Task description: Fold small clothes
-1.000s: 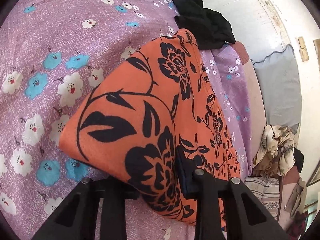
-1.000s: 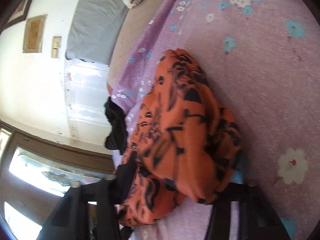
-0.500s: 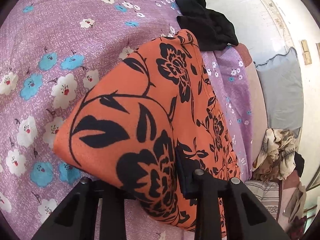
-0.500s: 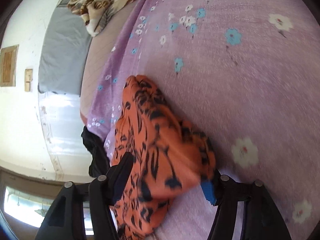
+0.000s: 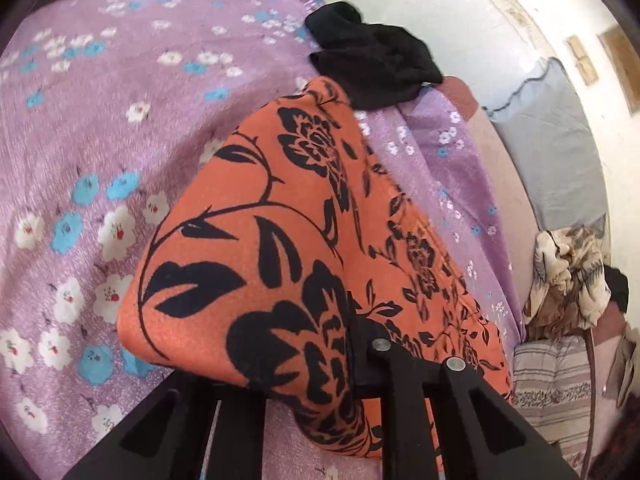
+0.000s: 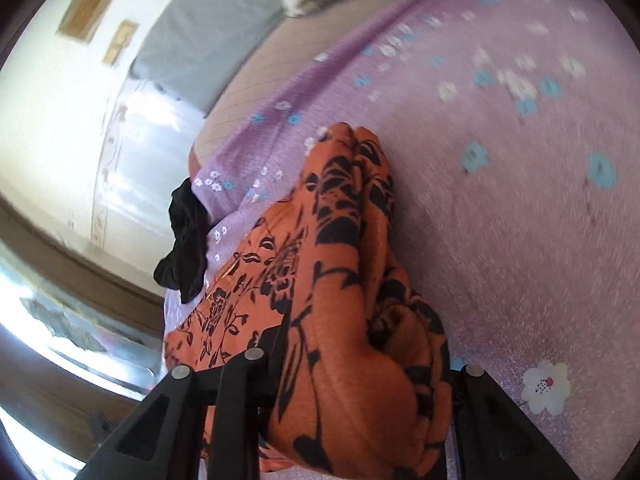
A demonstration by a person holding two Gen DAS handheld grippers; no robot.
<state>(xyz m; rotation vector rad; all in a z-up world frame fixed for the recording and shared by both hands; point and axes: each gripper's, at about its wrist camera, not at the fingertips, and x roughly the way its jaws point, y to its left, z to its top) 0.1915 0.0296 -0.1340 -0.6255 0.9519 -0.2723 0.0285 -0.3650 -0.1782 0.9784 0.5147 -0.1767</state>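
An orange cloth with black flowers [image 5: 280, 264] is held up in the middle of both views — over a purple bedsheet with small flowers [image 5: 100, 128]. It is pinched by the left gripper [image 5: 304, 364] and the right gripper [image 6: 360, 372]. A black cloth [image 5: 372, 56] is seen upper right.

I'm seeing an orange garment [image 5: 256, 264] with black flowers and leaves, lying on a lilac bedsheet [image 5: 100, 128] dotted with white and blue blossoms. Beyond the garment there's a plain black cloth [image 5: 372, 64].
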